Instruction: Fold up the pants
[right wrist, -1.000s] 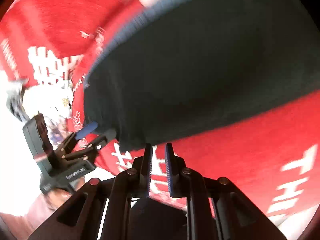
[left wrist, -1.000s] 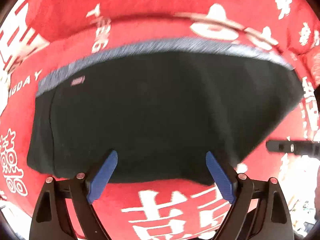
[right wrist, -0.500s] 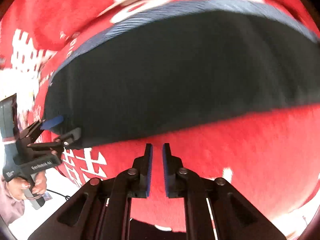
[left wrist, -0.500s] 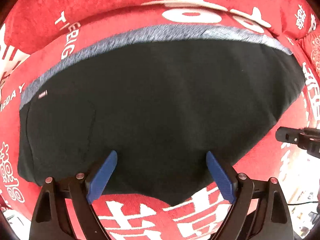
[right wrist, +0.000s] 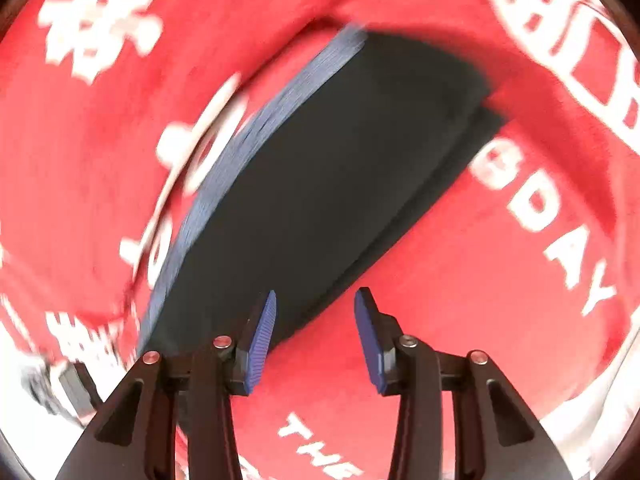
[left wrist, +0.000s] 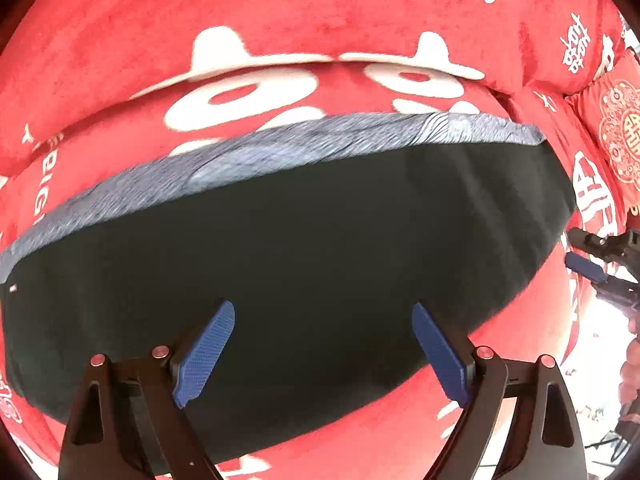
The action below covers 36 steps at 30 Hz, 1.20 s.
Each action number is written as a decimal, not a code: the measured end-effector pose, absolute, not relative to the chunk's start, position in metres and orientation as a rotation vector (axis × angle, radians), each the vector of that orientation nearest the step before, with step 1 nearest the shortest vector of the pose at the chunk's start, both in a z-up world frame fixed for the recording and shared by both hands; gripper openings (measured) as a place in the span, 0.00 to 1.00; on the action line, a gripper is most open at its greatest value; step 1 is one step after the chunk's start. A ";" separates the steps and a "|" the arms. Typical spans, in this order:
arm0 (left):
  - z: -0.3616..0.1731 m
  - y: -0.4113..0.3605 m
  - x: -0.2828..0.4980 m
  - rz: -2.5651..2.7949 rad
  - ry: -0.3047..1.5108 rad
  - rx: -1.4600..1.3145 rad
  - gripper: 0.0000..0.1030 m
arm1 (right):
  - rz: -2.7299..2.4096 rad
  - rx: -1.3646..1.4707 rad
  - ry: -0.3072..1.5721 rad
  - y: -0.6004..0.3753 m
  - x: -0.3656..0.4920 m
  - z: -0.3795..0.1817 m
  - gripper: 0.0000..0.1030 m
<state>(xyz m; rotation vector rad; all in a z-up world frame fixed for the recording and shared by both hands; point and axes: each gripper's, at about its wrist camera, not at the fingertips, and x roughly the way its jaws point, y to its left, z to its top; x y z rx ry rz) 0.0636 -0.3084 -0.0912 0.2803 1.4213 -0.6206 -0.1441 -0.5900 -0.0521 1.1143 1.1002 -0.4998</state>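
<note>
**Releasing the folded pants**

Opening up in the near foreground, the right gripper [right wrist: 315, 336] has just spread its jaws from nearly closed, and nothing lies between its blue pads: only red fabric shows in the gap, with the near edge of the pants [right wrist: 320, 184] just beyond the left pad. A second ago this gripper was beside the garment's corner; now it has swung round to look along the pants' length. The left gripper [left wrist: 320, 356] hangs with jaws wide and released as before, empty, above the dark cloth, and its view has slid along the garment.

The pants [left wrist: 288, 272] lie flat on the red blanket [left wrist: 320, 12], folded into a compact dark slab; in the right wrist view 2 layers show stepped at the far edge. My reading is that this fold is set down and let go, so what remains is a further fold or some tidying.

Farther off runs the grey waistband [left wrist: 280, 152], then the blanket's white lettering. A red patterned cushion [left wrist: 618, 148] sits at the far right, clear of the pants. Nothing blocks either gripper.
</note>
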 end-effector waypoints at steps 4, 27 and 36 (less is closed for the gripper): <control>-0.097 -0.328 0.063 -0.578 1.417 0.293 0.89 | -0.603 1.216 1.010 -0.651 -0.168 -0.063 0.43; -0.114 -0.340 0.056 -0.430 1.466 0.324 0.91 | -0.570 1.225 1.097 -0.711 -0.203 -0.095 0.36; -0.082 -0.382 0.071 -0.436 1.374 0.304 0.91 | -0.319 0.814 1.135 -0.679 -0.120 -0.039 0.36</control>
